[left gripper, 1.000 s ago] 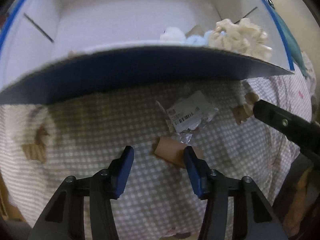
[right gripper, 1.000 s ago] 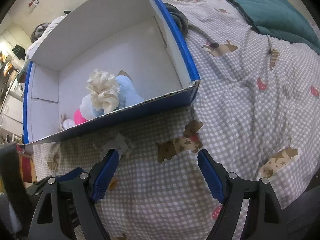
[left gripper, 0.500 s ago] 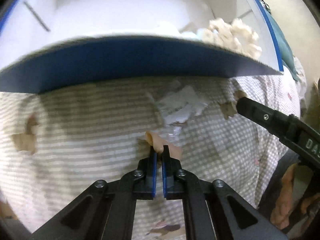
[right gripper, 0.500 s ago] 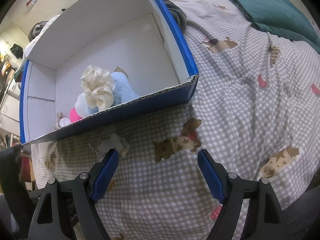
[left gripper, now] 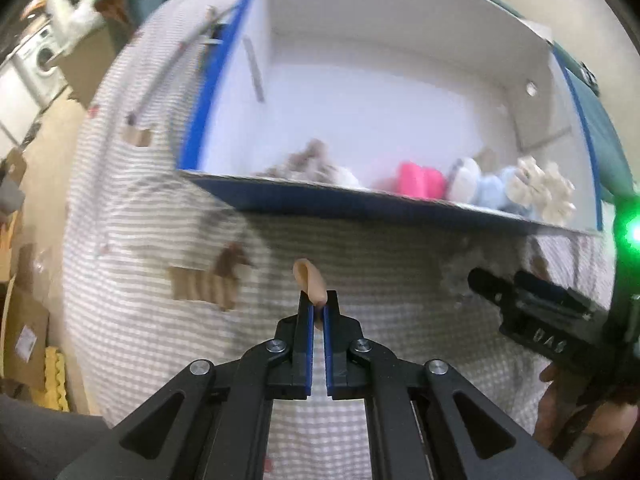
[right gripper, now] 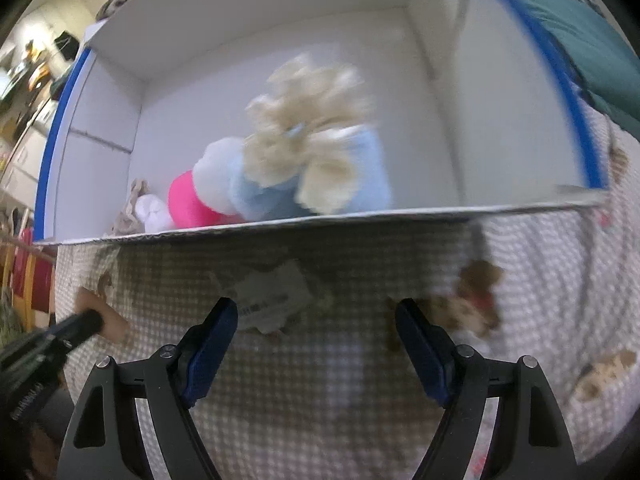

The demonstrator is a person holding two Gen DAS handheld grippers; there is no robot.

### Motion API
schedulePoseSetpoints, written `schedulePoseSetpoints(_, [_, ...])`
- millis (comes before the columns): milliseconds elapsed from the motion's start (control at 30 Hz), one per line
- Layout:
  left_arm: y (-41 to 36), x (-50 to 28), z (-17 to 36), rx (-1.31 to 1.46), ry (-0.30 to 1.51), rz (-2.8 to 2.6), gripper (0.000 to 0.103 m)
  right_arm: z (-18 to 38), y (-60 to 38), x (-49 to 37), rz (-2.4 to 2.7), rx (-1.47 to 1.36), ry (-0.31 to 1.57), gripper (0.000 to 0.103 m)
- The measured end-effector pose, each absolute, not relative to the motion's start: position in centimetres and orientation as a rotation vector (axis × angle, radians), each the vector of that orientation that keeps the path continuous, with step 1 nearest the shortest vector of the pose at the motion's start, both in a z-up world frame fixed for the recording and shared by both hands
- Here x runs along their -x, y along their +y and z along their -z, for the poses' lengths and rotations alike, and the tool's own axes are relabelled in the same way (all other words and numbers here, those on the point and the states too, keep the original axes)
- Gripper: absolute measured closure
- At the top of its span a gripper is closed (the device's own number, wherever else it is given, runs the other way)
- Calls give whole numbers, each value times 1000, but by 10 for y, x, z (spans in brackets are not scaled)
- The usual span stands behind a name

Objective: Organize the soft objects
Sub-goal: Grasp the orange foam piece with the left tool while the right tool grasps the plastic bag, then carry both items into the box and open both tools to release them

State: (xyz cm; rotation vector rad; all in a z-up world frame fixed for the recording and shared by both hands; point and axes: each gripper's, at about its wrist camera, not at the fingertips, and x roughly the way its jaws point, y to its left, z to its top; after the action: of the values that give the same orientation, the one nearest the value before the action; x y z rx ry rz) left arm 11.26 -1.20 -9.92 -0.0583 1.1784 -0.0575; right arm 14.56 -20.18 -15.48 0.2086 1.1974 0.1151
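Observation:
My left gripper is shut on a small beige soft piece, lifted above the checked bedspread. The same piece shows at the left gripper's tip in the right wrist view. My right gripper stands open over the bedspread, just short of a clear plastic packet with a white label; nothing is between its fingers. Behind both stands a white box with blue edges, which holds a cream plush, a light blue toy, a pink one and a grey-brown one.
A teal cushion lies to the right behind the box. The bed's left edge drops to a floor with cardboard. A hand holds the right gripper at the lower right of the left wrist view.
The left gripper closed on the beige piece and lifted it off the bedspread, swinging left. The right gripper came down and moved left, nearer the box front and the packet.

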Motion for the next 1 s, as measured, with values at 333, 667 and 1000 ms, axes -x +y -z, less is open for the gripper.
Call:
schedulePoseSetpoints(333, [-8,-122,96,47,1151,36,99,179,-155,-156,-160,2,1197,19])
schedulePoseSetpoints(667, [-10,-123,103,50,1169,12,99,170,-147,-152,-209,-13,1163,79])
schedulePoseSetpoints(1000, [-4,-115,94,45,1142,3,99,140,-154,-124,-247,-85,1123,80])
